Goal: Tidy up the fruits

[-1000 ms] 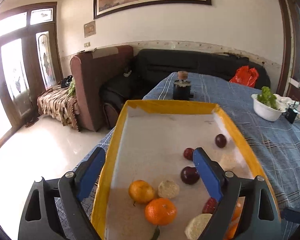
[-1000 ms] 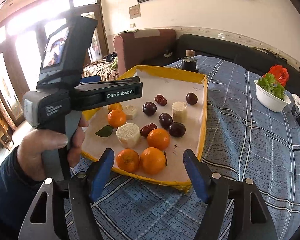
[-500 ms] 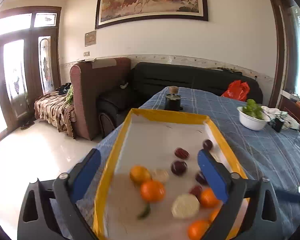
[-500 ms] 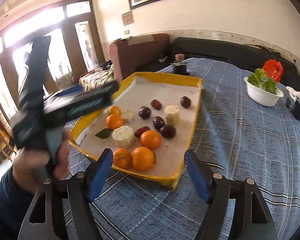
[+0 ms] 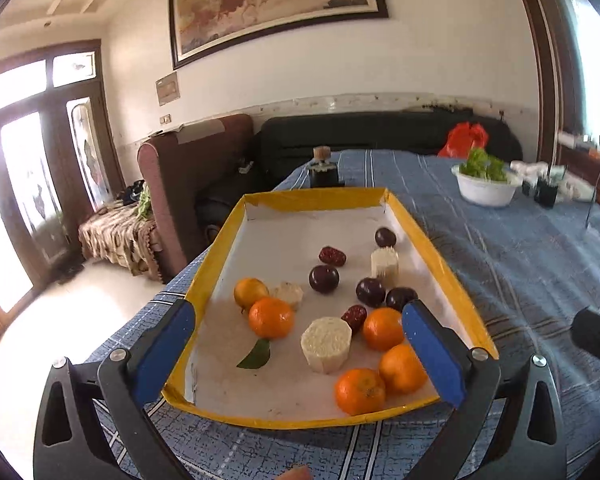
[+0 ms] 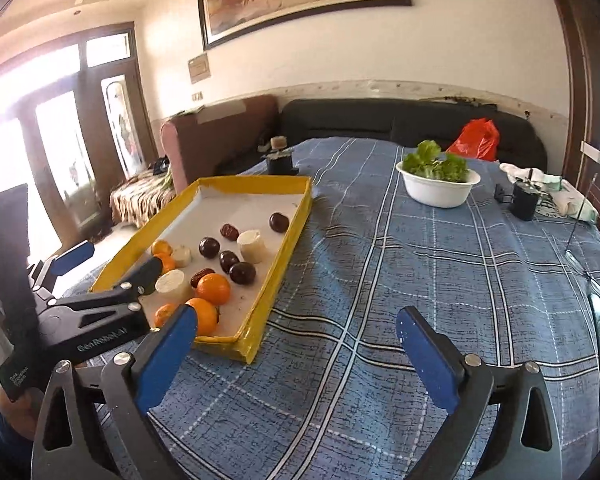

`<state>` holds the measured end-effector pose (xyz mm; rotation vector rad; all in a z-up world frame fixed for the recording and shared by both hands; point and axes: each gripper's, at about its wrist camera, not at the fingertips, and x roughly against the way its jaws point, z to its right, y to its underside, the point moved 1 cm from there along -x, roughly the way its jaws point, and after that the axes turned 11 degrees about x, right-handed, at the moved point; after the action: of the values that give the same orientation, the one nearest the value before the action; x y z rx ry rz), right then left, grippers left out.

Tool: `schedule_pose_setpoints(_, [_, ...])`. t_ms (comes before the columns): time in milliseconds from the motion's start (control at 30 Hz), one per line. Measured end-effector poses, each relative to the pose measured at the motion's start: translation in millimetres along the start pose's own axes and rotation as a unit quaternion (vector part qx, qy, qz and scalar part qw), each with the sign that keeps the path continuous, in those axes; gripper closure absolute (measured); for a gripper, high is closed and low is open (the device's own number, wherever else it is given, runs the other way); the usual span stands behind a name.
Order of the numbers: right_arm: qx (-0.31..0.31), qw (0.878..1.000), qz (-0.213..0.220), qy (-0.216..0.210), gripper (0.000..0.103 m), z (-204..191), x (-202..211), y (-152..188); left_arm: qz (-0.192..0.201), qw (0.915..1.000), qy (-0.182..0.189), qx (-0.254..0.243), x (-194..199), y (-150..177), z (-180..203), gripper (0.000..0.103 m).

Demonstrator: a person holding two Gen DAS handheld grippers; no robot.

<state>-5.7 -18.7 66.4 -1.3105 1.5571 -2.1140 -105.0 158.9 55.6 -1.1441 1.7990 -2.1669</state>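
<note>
A yellow-rimmed tray (image 5: 216, 256) with a white floor holds several oranges (image 5: 271, 317), dark plums (image 5: 324, 279), red dates (image 5: 332, 256), pale cut cylinders (image 5: 326, 344) and a green leaf (image 5: 256, 354). My left gripper (image 5: 297, 312) hovers over the tray's near end, its jaws opening wide with nothing gripped between them. My right gripper (image 6: 296, 314) is over the blue tablecloth, right of the tray (image 6: 284, 256); its jaws are opening and hold nothing. In the right wrist view my left gripper (image 6: 112, 264) reaches in over the tray's near-left corner.
A white bowl of greens (image 6: 438, 192) stands at the back right, with a black cup (image 6: 524, 200) beyond it. A dark corked jar (image 6: 279, 160) stands behind the tray. The checked tablecloth (image 6: 420, 280) spreads right. The table edge drops to the floor just left of the tray.
Both grippers drew back from the tray and their jaws spread wider. The left view now takes in the whole tray; the right view swung right, leaving the tray at its left.
</note>
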Motion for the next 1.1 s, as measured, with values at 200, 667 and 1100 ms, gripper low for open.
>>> schedule_pose_setpoints(200, [0.035, 0.999, -0.001, 0.022, 0.0, -11.3, -3.8, 1.2, -0.01, 0.9997, 0.004, -0.023, 2.4, 5.8, 10.7, 0.0])
schedule_pose_setpoints(667, [0.024, 0.999, -0.024, 0.0, 0.0, -9.5, -13.9, 3.8, -0.02, 0.9981, -0.057, -0.013, -5.9, 2.6, 5.0, 0.0])
schedule_pose_setpoints(1100, [0.03, 0.999, -0.026, 0.007, 0.0, -11.0, -14.7, 4.4, -0.021, 0.9981, -0.058, -0.006, -8.0, 0.6, 1.6, 0.0])
